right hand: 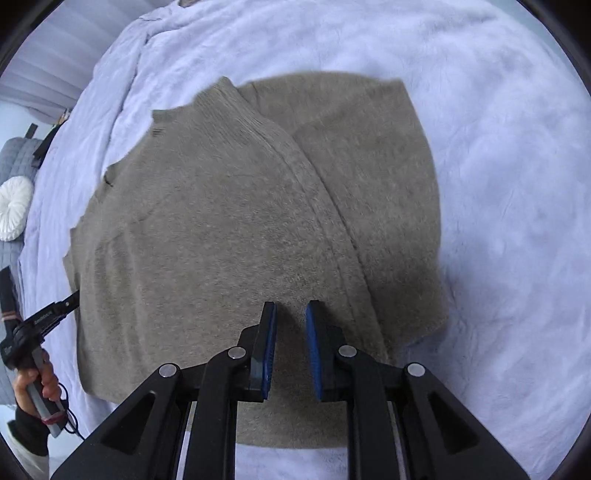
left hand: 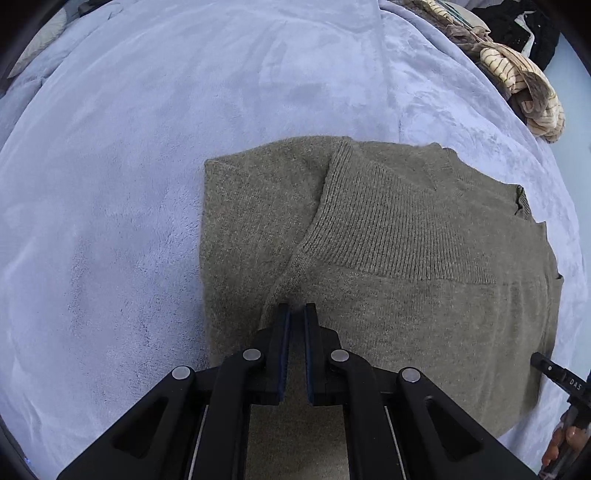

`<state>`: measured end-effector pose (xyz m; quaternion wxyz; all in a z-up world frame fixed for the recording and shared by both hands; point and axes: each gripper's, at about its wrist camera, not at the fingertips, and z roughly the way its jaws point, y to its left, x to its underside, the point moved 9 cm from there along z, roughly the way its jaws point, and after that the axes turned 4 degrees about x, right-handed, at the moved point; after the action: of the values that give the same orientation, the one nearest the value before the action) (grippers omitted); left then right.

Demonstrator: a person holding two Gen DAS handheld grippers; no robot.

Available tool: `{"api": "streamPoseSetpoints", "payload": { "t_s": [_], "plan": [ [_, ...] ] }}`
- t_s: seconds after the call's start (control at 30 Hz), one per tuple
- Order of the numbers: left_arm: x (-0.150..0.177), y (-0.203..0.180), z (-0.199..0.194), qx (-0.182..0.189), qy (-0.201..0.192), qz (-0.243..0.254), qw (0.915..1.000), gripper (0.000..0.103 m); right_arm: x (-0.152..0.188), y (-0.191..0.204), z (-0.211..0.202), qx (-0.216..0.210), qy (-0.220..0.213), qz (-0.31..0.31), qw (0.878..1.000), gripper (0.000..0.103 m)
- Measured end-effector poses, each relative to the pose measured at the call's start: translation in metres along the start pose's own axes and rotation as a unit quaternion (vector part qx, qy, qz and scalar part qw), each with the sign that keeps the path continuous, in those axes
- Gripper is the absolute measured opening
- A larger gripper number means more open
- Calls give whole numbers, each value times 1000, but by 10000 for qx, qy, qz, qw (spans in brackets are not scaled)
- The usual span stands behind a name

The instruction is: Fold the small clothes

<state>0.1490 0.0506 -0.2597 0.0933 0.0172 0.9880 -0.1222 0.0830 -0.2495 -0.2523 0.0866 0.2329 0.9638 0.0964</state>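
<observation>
An olive-grey knit sweater (left hand: 388, 236) lies partly folded on a pale lavender fleece blanket (left hand: 129, 184); a ribbed band runs diagonally across it. My left gripper (left hand: 297, 308) hovers over its near part, fingers nearly closed with a narrow gap, holding nothing visible. In the right wrist view the same sweater (right hand: 221, 221) fills the middle, one sleeve folded over the body. My right gripper (right hand: 291, 306) is above its near edge, jaws slightly apart and empty. The other gripper shows at the left edge (right hand: 40, 317), held by a hand.
A pile of striped cream and brown clothes (left hand: 517, 81) and a dark garment (left hand: 524, 26) lie at the far right of the bed. A round white cushion (right hand: 13, 206) sits on a grey quilted seat left of the bed.
</observation>
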Motion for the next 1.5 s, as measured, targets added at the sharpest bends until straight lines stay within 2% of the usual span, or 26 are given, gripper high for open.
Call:
{"api": "streamPoseSetpoints", "payload": {
  "t_s": [0.17,0.23,0.3,0.47,0.57,0.73,0.8,0.93,1.03,1.13,1.3,1.5],
  "plan": [
    [11,0,-11,-63,86,177,9998,8,4,-12,-10,-117,-19,284,9995,19],
    [16,-1,-15,-51,112,179,9998,8,8,-13,-16,-110,-7,293,9995,24],
    [22,-3,-18,-37,133,204,9997,8,14,-12,-22,-122,5,305,9995,40],
    [39,-8,-33,17,141,248,9996,8,35,0,-34,-178,94,230,9995,45],
    [50,-10,-40,21,172,273,9995,8,50,8,-39,-243,169,198,9994,58],
    [71,-15,-52,19,230,265,9994,8,67,27,-44,-362,230,148,9990,61],
    [79,-14,-55,35,270,265,9993,8,74,32,-45,-402,266,160,9987,71],
    [95,-16,-60,9,369,313,9988,8,91,43,-47,-472,356,144,9982,71],
    [106,-17,-59,-52,446,311,9985,8,105,49,-45,-492,476,143,9976,78],
    [118,-17,-57,-50,582,284,9979,8,119,56,-41,-524,592,166,9967,78],
    [132,-11,-52,-291,699,320,9966,8,139,70,-33,-514,787,58,9956,79],
    [146,-5,-47,-270,835,268,9958,8,149,87,-26,-553,914,-20,9943,79]
  ]
}}
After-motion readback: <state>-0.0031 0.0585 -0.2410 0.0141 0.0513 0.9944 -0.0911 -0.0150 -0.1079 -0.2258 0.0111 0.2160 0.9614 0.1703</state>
